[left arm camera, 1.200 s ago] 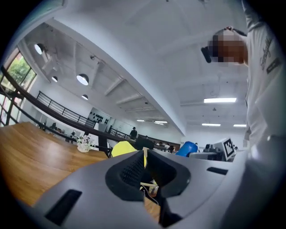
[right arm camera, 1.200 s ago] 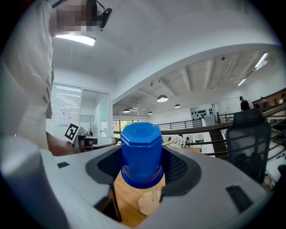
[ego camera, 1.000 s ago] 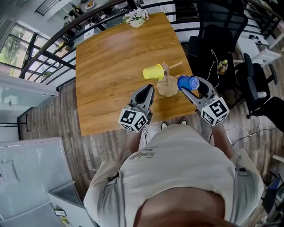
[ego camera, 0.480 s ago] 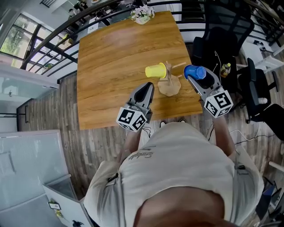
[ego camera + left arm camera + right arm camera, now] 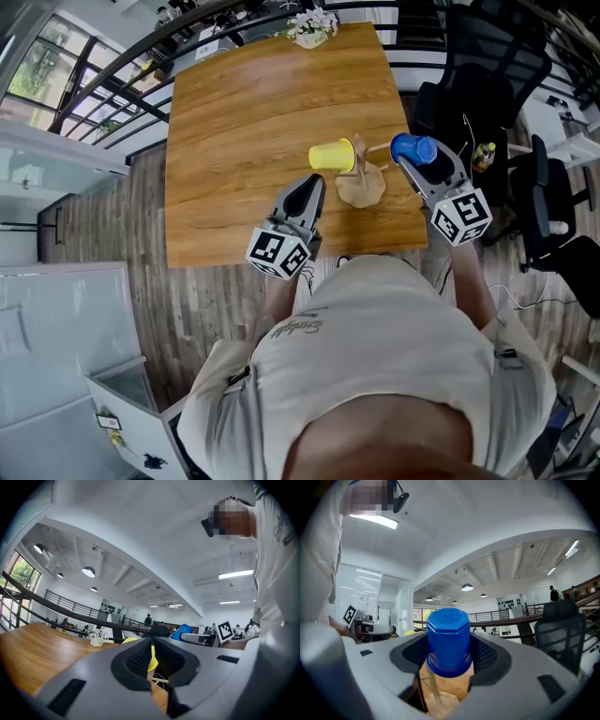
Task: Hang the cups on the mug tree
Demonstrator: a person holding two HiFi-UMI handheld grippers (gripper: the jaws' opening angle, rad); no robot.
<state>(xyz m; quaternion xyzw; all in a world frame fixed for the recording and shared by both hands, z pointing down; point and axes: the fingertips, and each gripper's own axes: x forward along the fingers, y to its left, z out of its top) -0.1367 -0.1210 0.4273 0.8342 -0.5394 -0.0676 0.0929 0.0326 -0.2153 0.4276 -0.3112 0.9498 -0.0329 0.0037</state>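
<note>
A wooden mug tree (image 5: pixel 361 184) stands near the table's front right, and a yellow cup (image 5: pixel 331 156) hangs on its left peg. My right gripper (image 5: pixel 413 156) is shut on a blue cup (image 5: pixel 412 148), held level just right of the tree and apart from it. In the right gripper view the blue cup (image 5: pixel 448 641) fills the space between the jaws of my right gripper (image 5: pixel 449 645), bottom facing the camera, with the tree's base (image 5: pixel 440 700) below. My left gripper (image 5: pixel 313 185) is shut and empty, left of the tree's base. Past my left gripper (image 5: pixel 151 642) show the yellow cup (image 5: pixel 152 660) and the blue cup (image 5: pixel 183 631).
The wooden table (image 5: pixel 244 112) ends close behind the right gripper. A small flower pot (image 5: pixel 314 26) stands at its far edge. Black office chairs (image 5: pixel 478 89) and a bottle (image 5: pixel 484 156) are to the right, off the table. A white cabinet (image 5: pixel 66 375) is at lower left.
My right gripper has carried the blue cup away from me along the tree's right side, from beside the base to beside the pegs. The left gripper has stayed put.
</note>
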